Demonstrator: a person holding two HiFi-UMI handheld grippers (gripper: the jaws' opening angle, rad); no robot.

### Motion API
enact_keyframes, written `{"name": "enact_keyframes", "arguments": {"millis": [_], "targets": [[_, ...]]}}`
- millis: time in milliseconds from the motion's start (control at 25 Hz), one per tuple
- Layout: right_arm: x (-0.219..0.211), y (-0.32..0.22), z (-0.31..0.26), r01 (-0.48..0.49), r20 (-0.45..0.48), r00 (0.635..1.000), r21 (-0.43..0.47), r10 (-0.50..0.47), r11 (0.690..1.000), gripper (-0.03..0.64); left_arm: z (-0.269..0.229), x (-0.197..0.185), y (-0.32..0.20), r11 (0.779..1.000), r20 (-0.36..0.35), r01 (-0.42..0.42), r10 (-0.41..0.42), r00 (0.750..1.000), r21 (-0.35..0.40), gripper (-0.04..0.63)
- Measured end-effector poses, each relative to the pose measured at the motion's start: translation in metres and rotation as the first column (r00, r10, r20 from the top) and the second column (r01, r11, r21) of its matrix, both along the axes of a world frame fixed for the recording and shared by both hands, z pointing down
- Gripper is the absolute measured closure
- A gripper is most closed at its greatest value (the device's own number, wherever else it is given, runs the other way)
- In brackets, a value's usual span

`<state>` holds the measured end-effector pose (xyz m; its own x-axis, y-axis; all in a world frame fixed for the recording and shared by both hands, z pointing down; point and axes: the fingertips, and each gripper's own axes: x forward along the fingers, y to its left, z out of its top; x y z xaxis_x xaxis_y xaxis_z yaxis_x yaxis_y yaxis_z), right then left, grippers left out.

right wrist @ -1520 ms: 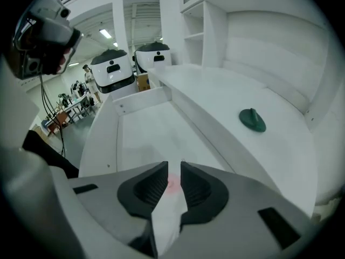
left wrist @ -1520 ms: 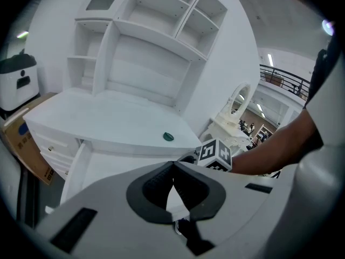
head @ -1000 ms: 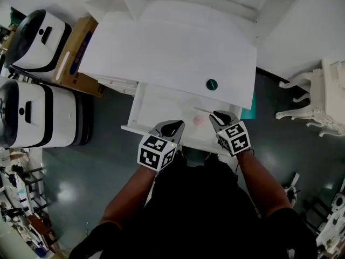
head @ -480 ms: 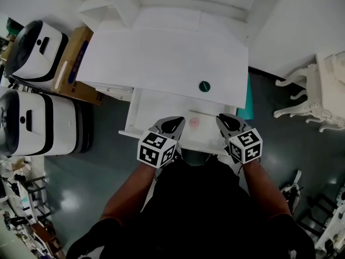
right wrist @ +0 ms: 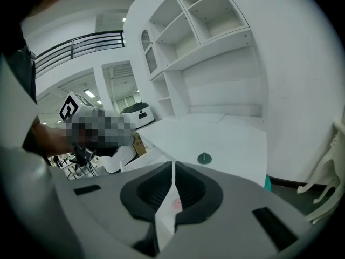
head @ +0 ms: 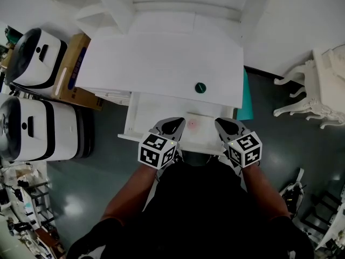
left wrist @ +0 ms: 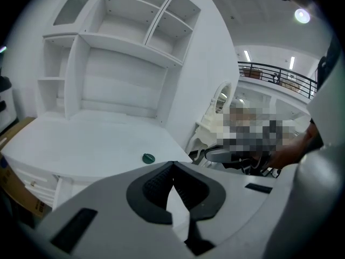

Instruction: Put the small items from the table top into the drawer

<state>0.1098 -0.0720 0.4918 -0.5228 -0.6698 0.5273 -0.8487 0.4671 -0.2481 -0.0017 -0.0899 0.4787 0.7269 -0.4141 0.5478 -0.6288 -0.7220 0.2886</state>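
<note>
Drawer [head: 156,112] access is being provided: the drawer is being presented pulled out from under the table [head: 161,58] edge, so that its white floor is being exposed for loading. The left tongs [head: 171,126] and the right tongs [head: 226,125] are both being held at the drawer's front rim, the left near its middle and the right near its right end. Contact with the rim cannot be confirmed.

In each gripper view the tips are being pressed together with nothing clamped between them. Only the drawer interior is being seen through the slit below the tips.

A small pink item [head: 192,124] is being carried on the drawer floor, near the front rim and between the two tongs. That part of the task is judged done. A small green item [head: 200,87] is being carried on the table, just behind the drawer's back edge. The drawer is judged to be standing open because this item is not yet stowed.
</note>
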Motion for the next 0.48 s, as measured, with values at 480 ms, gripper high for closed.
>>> {"name": "enact_keyframes", "arguments": {"millis": [480], "targets": [[-0.0068,-0.0005,-0.0006,0.031,-0.032,0.999,0.017,-0.03,0.999,0.58,0.0011,0.0073,0.0059,0.999,-0.003,-0.032,0.032,0.999,-0.006,0.592]]}}
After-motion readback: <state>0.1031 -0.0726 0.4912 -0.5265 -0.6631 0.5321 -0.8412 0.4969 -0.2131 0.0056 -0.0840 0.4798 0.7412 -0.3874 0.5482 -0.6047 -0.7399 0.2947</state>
